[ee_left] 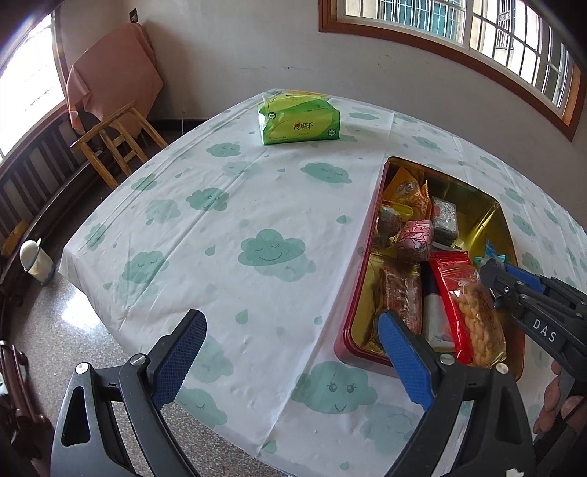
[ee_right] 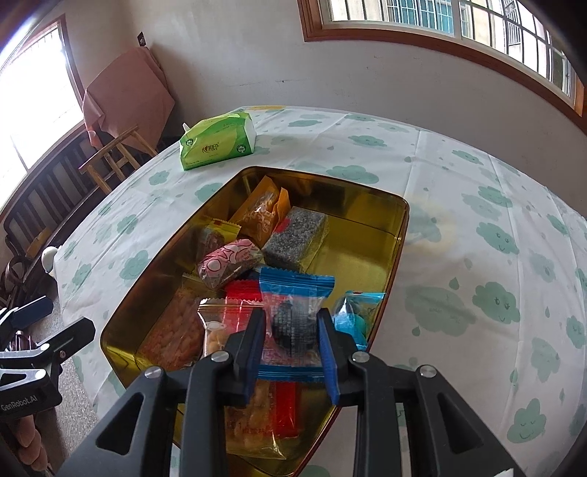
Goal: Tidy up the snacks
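Two grippers are showing lettering: "DAS" on the right gripper (ee_right: 291,343), whose slightly parted jaws are flanking a blue-ended snack packet (ee_right: 295,312) over the gold tin (ee_right: 398,235) at lower centre; "GenRobot.AI" on the left gripper (ee_left: 293,352), gaping wide and empty, angling down lower left.

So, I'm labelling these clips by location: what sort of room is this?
Probably a home dining room: a table under a cloud-print tablecloth, a wooden stool by the wall, and barred windows.
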`<state>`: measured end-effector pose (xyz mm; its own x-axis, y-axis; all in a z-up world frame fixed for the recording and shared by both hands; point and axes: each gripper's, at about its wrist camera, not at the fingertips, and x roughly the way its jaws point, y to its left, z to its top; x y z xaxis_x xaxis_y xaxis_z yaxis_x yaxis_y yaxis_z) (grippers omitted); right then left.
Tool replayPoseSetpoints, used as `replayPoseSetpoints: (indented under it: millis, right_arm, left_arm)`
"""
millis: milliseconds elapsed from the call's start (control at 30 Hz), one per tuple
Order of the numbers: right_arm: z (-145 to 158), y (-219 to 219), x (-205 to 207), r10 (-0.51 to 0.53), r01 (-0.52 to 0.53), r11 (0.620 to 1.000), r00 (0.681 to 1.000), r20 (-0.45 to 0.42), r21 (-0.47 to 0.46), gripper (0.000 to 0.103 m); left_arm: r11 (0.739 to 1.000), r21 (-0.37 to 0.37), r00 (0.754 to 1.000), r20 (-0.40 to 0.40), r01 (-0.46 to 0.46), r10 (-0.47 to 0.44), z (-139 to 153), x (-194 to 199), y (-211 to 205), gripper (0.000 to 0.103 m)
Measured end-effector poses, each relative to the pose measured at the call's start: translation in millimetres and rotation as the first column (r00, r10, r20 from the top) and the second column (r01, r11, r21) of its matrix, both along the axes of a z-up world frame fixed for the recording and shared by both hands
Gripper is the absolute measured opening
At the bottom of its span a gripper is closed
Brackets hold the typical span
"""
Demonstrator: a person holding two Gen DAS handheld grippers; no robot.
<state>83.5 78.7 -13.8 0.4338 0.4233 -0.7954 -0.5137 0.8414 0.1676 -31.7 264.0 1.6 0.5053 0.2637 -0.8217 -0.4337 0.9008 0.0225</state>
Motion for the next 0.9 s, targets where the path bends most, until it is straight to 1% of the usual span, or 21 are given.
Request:
replayPoseSetpoints:
  millis: [33,100,267,333,367,533,700,800,900]
  right_arm:
    - [0,-1,0,-0.004,0.004,1.000,1.000,0.000,-0.002,0.039]
    - [1,-2,0,-0.011,0.011,1.000,1.000,0.004,-0.002,0.055]
    - [9,-6,-6,-0.016,0.016,1.000,0.999,0.032,0.005,0.068]
    - [15,-9,-11,-0.019,0.019,1.000,0.999,0.041,0.008,0.075]
    - [18,-11,-15,-0.023,0.022,1.000,0.999,0.050,0.007,0.080]
    - [28,-25,-34,-0.028,0.027,1.000,0.998,0.062,0.014,0.081]
    - [27,-35,-55,-0.024,0.029,0.998,0.997,0.073,-0.060,0.081]
    - [25,-41,-66,-0.019,0.024,0.997,0.998,0.064,-0.075,0.081]
    - [24,-49,-72,-0.028,0.031,0.997,0.998,0.051,-0.066,0.081]
  left_arm:
    - [1.000,0.000,1.000,-0.002,0.002,-0.002,0,0,-1,0.094]
    - [1.000,-0.002,1.000,-0.002,0.007,-0.007,0,0,-4,0.094]
    - [1.000,-0.004,1.000,-0.004,0.018,-0.018,2,1,-10,0.094]
    - [1.000,-0.001,1.000,-0.002,0.022,-0.022,4,0,-13,0.094]
    - [1.000,-0.001,1.000,-0.002,0.024,-0.024,5,0,-15,0.094]
    - [0.999,-0.006,0.999,-0.005,0.044,-0.044,8,-1,-27,0.094]
    - [0.997,-0.012,0.997,-0.009,0.079,-0.079,8,-2,-44,0.094]
    - [0.995,-0.014,0.995,-0.012,0.099,-0.099,8,-2,-54,0.094]
    - [0.993,-0.014,0.993,-0.015,0.113,-0.114,8,-3,-63,0.094]
